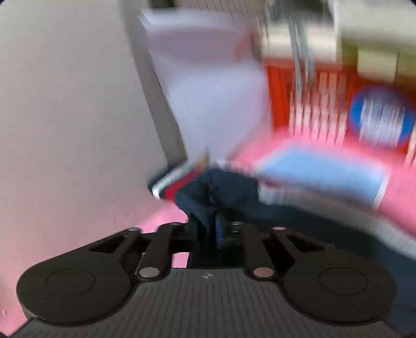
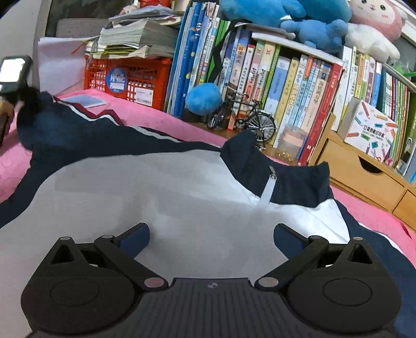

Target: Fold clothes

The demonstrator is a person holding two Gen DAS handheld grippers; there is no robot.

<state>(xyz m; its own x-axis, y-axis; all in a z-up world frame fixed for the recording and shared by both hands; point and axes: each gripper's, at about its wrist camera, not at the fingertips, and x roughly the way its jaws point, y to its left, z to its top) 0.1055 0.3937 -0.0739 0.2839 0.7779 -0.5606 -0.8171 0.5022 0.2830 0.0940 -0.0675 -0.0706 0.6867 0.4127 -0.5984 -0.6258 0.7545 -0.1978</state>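
A navy and white zip jacket (image 2: 161, 192) lies spread on a pink bed cover (image 2: 156, 117). Its collar and zipper (image 2: 273, 176) point toward the bookshelf. My right gripper (image 2: 210, 239) is open and empty, low over the white chest panel. My left gripper (image 1: 215, 231) is shut on navy sleeve fabric (image 1: 221, 189) with red and white stripes; that view is blurred by motion. The left gripper also shows in the right wrist view (image 2: 15, 78), at the far left by the sleeve end.
A red crate (image 2: 130, 78) with stacked papers, a row of books (image 2: 299, 85), a model bicycle (image 2: 241, 114), plush toys (image 2: 312, 23) and a wooden drawer box (image 2: 364, 174) line the far side. A blue pad (image 1: 325, 169) lies on the pink cover.
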